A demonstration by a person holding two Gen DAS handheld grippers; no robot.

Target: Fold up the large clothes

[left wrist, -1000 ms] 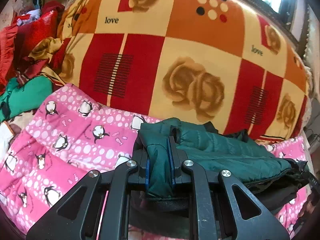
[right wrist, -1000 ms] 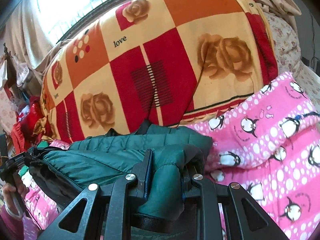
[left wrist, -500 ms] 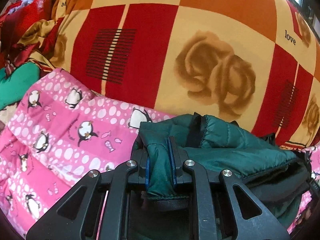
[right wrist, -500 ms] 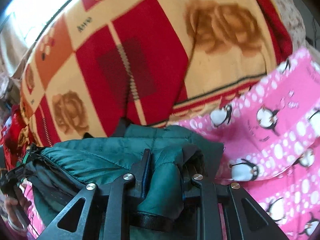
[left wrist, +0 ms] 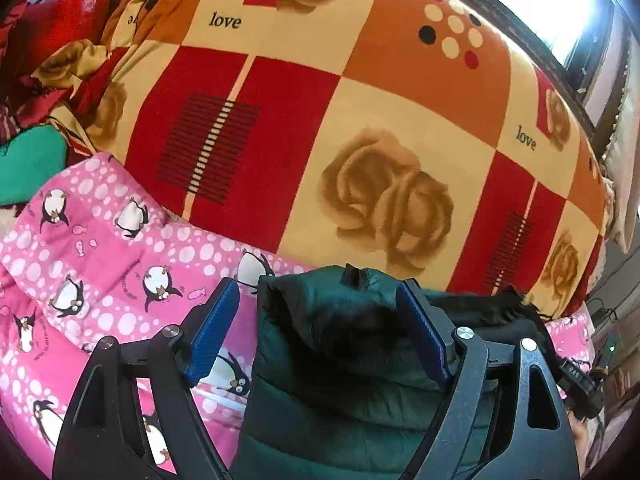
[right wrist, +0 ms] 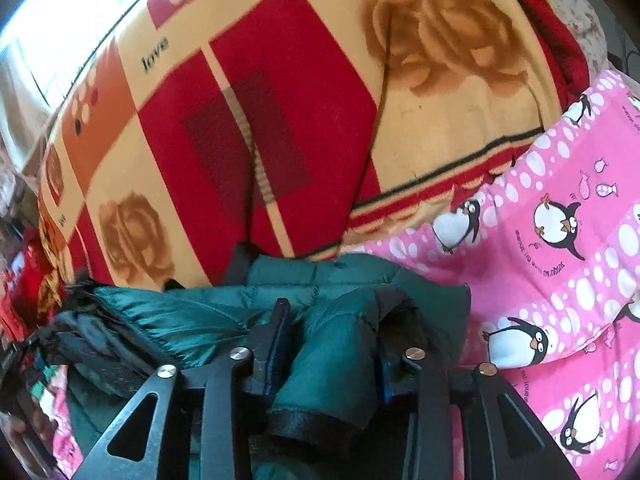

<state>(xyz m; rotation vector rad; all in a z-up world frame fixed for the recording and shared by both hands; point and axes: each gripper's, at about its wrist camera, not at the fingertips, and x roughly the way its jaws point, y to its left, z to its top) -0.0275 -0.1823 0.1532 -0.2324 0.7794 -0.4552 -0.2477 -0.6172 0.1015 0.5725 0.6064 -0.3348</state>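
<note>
A dark green padded jacket lies folded on a pink penguin-print sheet. My left gripper is open, its blue pads spread wide on either side of the jacket's near edge. In the right wrist view the jacket stretches to the left. My right gripper is shut on a bunched fold of the jacket.
A big red, orange and cream rose-print blanket rises just behind the jacket, also in the right wrist view. Red and green clothes are piled at the far left. A window is behind. The pink sheet extends right.
My left gripper has opened and let go of the jacket fold it was gripping. My right gripper still holds its fold and has moved nearer to the blanket.
</note>
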